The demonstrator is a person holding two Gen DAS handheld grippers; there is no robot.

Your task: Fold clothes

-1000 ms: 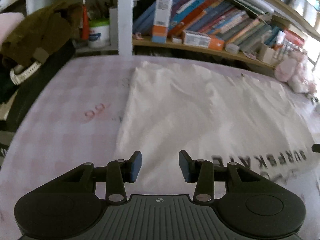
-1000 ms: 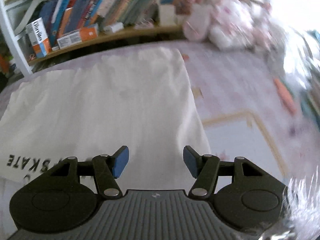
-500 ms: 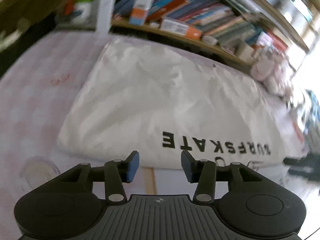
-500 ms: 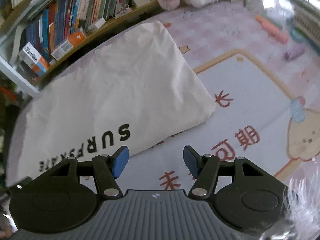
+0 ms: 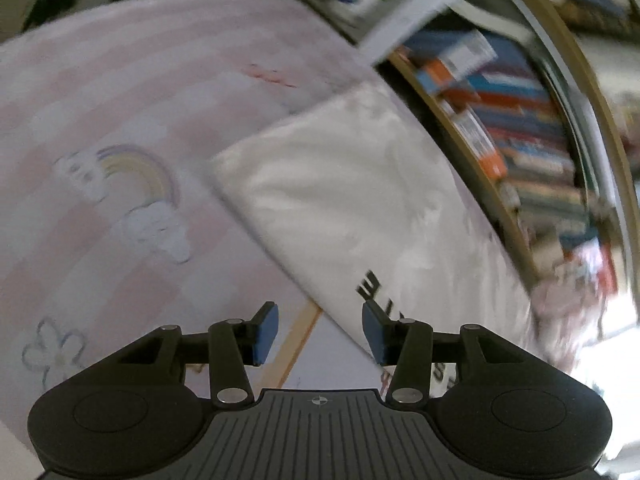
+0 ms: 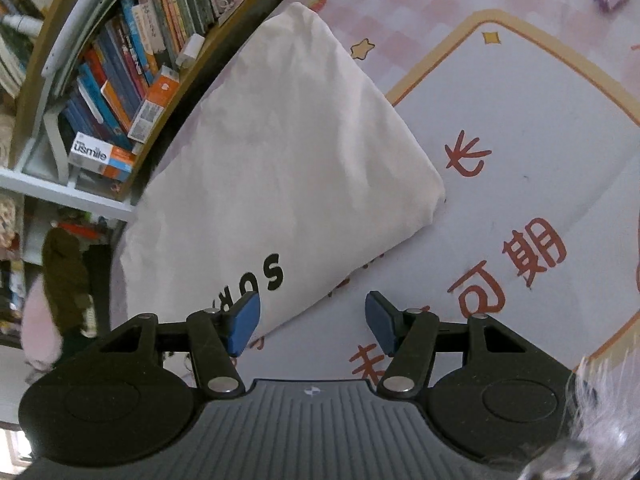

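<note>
White garment (image 6: 280, 160) beyond both parted jaws

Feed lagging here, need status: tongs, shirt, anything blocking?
Left tongs open, empty. Right tongs open, empty. White shirt folded flat on mat. Nothing blocking.

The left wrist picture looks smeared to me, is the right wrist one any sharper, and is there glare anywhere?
Left wrist view: motion blur streaks the bookshelf and softens the white folded garment; bright glare at the right edge; the left gripper itself is crisp. Right wrist view: sharp, garment lettering and book spines legible, fisheye bending the shelf; only the bottom right corner is blurred.
</note>
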